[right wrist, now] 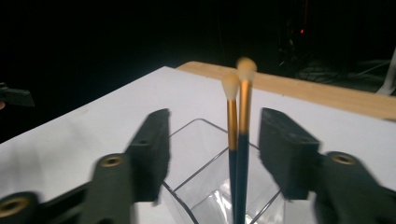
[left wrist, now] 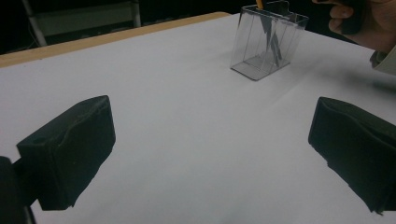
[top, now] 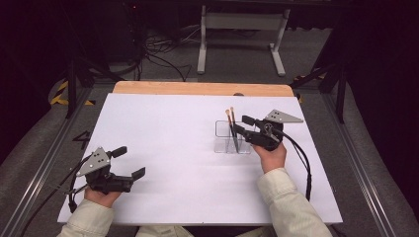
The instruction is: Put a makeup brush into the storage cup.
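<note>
Two brushes (right wrist: 237,140) stand in a clear box (top: 232,137) near the bench's right edge. Right gripper (top: 242,126) fingers wide open around them. Left gripper (top: 129,163) open, holding nothing.

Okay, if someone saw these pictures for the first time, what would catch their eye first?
Probably the two makeup brushes standing upright, side by side, in a clear holder on the right half of the white table, with the open right gripper right at them, one jaw on each side. The left gripper, also open, sits idle near the table's front left corner.
</note>
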`<state>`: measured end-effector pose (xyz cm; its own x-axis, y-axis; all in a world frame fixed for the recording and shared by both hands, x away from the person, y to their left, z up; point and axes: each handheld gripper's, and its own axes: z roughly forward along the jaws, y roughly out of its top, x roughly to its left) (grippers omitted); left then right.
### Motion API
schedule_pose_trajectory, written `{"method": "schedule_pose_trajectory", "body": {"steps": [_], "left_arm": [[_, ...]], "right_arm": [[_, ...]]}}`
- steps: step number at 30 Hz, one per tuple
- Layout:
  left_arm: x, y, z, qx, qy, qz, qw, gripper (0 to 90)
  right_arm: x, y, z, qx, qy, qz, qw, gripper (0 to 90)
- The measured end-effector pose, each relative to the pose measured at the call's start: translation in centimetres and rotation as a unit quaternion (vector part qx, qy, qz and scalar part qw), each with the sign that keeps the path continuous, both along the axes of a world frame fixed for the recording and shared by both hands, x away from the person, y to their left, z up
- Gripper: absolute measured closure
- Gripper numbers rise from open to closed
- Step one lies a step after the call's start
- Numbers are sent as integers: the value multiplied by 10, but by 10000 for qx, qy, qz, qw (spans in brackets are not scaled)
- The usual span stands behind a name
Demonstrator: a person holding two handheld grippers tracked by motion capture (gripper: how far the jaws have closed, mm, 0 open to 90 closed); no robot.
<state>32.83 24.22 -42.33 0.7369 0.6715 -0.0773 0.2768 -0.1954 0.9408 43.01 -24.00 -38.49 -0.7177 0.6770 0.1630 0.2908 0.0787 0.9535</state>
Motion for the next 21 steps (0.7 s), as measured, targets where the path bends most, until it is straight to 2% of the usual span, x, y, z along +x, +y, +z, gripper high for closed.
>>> {"method": "schedule_pose_trajectory", "body": {"steps": [3, 5, 10, 15, 19, 21], "left_arm": [[0, 1, 0, 3, -7, 4, 10000, 13], [-1, 1, 1, -15, 4, 11, 10000, 14], [-2, 1, 1, -14, -10, 17, 10000, 14], [-3, 2, 2, -12, -27, 17, 10000, 13], [-4, 1, 2, -40, -18, 28, 10000, 13], [-4, 2, 3, -48, -19, 24, 10000, 12]], "right_arm": [[-7, -4, 8, -21, -232, -199, 9995, 140], [-10, -7, 14, 3, -364, -122, 9993, 66], [-22, -12, 25, -220, -581, -83, 9980, 7], [-32, -19, 31, -379, -652, -83, 9971, 2], [-44, -31, 35, -302, -887, -124, 9955, 0], [-49, -37, 36, -298, -908, -163, 9953, 0]]}}
